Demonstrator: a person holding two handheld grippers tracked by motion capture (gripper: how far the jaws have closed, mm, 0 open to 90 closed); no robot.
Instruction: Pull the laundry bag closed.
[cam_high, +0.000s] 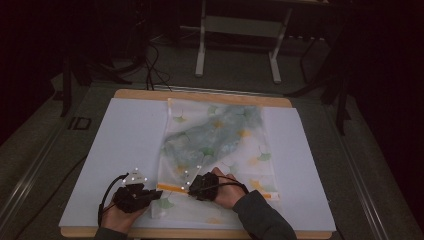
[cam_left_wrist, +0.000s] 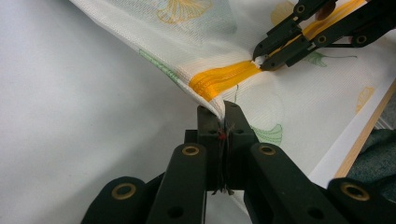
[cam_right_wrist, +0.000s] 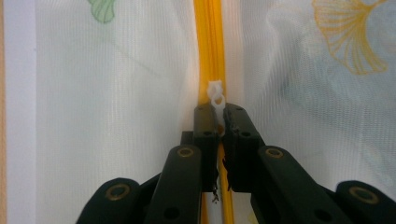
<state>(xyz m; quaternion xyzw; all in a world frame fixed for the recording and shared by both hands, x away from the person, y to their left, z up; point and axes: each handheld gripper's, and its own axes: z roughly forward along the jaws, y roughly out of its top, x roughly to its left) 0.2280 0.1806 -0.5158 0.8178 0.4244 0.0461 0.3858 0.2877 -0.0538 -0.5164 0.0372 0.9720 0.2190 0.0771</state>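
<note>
You are working at the near edge of the white sheet (cam_high: 125, 130), which is covering a wooden board (cam_high: 200, 96) whose rim is showing as a thin strip along the far and near sides. The mesh bag (cam_high: 220, 145) (white netting printed with green and yellow ginkgo leaves) is lying flat at the middle of the sheet, its near end reaching almost to the board's front edge. Bare white sheet is lying open to the left and right of the bag, wider on the left; beyond the board, dark floor and the white legs of a stand (cam_high: 200, 50) are showing. Count: one bag, one orange zipper (cam_high: 172, 187) running across its near end, one white zipper pull (cam_right_wrist: 216, 95), two grippers. Your left gripper (cam_high: 150, 196) is pinching the bag's corner at the zipper's end, jaws pressed together on the fabric. Your right gripper (cam_high: 192, 187) is sitting just beside it along the zipper, jaws closed on the pull. The high view is giving the whole layout, though the pull is too small there to make out. The left gripper view is showing the fabric lifted into a ridge between the two grippers, with the right gripper's tips at the pull. The right gripper view is showing the pull's two small loops sticking up above the jaw tips.
</note>
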